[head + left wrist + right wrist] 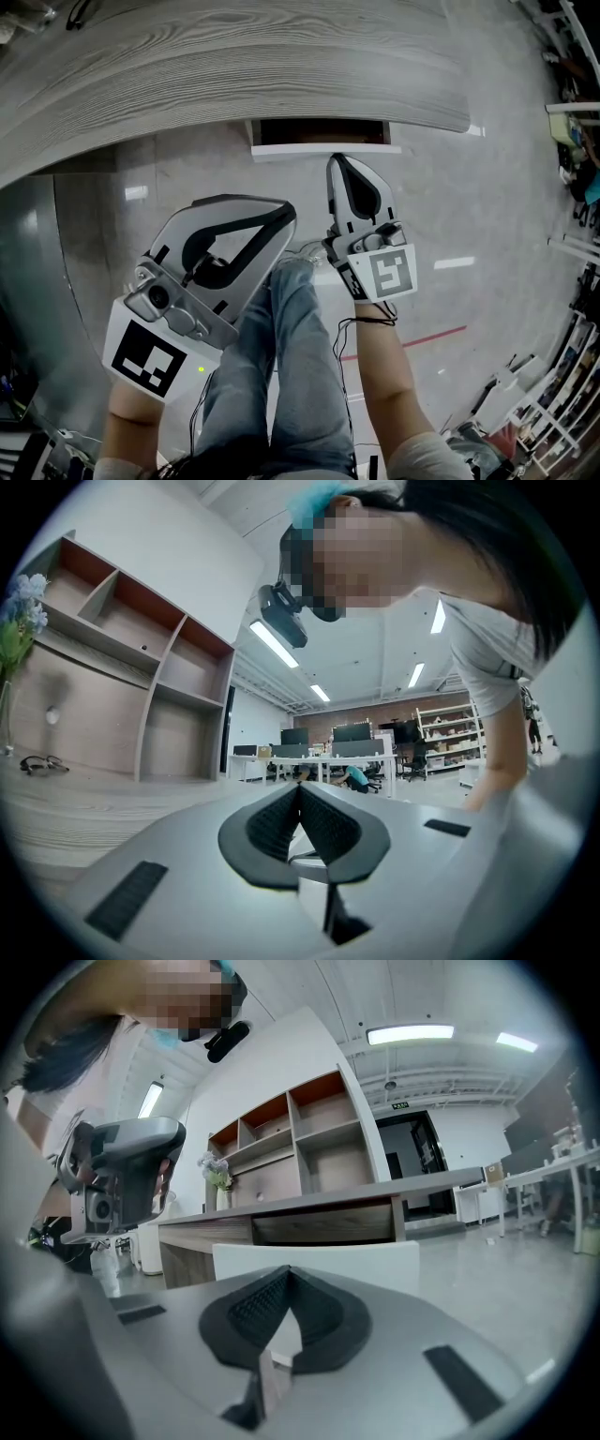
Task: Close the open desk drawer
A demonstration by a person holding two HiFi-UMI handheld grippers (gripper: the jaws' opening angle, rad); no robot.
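Note:
The desk drawer [324, 147] stands a little open under the grey wood desk top [234, 66]; its white front faces me and the dark inside shows above it. My right gripper [337, 162] is shut and empty, with its tip just short of the drawer front or touching it. In the right gripper view the white drawer front [315, 1258] fills the space right behind the shut right gripper [286, 1275]. My left gripper [285, 212] is also shut and empty. It lies tilted to the left of the drawer and lower, away from it. In its own view the left gripper [300, 791] points over the desk.
Shiny grey floor [487, 206] lies below and to the right of the desk. The person's legs in jeans [291, 375] are between the two arms. A shelf unit [141, 667] stands on the desk, with flowers [19, 611] and glasses [37, 763]. Shelving racks [562, 375] line the right side.

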